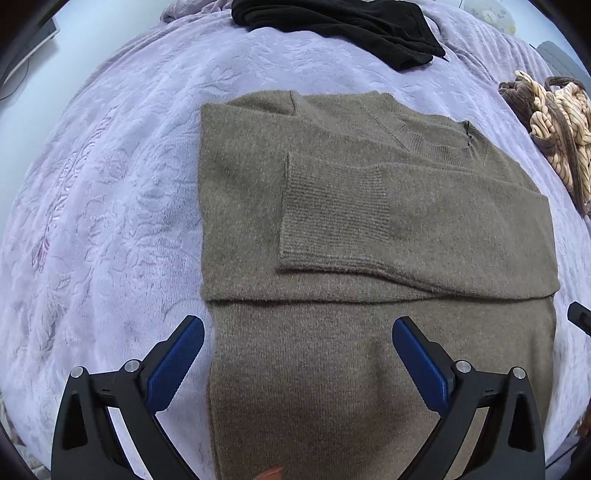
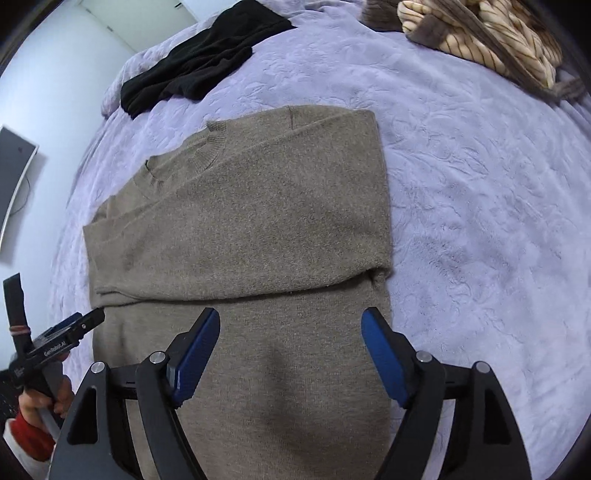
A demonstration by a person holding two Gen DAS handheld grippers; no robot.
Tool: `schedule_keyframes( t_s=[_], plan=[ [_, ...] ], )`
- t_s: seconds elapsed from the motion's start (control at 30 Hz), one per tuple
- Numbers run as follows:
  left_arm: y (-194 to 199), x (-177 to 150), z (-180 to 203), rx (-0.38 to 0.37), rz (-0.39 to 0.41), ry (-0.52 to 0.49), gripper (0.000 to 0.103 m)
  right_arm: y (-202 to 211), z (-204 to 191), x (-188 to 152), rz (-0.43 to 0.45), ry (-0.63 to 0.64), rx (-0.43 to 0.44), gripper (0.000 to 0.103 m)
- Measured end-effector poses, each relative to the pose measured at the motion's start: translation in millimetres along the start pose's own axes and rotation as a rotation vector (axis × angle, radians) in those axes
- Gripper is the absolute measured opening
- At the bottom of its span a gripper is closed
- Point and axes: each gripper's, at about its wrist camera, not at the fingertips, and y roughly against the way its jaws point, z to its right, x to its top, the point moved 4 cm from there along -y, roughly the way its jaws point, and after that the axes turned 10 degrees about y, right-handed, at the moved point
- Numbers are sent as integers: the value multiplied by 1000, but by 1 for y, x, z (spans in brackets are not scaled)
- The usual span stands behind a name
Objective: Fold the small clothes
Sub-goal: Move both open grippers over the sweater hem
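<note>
Olive-brown knit fills both our views: one sweater lies flat on the lavender blanket with its sleeves folded across the chest. Going left to right in our left wrist view, we see our left gripper spread wide with nothing between its blue pads, one black garment at the top, one striped garment at the right edge. Only our right wrist view shows a hand with a red cuff gripping the left tool's handle, while our right gripper hangs spread and empty over the sweater's lower half.
</note>
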Motion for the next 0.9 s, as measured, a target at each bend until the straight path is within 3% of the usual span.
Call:
schedule_keyframes(
  t_s=[0.13,0.23,0.53,0.63,0.9],
  plan=[
    [-3,-12,-5,4,-44,6,102,3,1,-3,-10,-13,18,82],
    [0,-23,-7,-37,-75,11,102,5,2,-8,-20,-32,32,82],
    [20,-58,-6,-21,-106,16,102,14,8,-31,-69,-86,70,82],
    [22,-75,-3,-39,-163,25,102,18,13,-41,-86,-100,80,82],
    [47,-119,-4,-17,-185,111,102,25,25,-60,-142,-93,140,82]
  ],
)
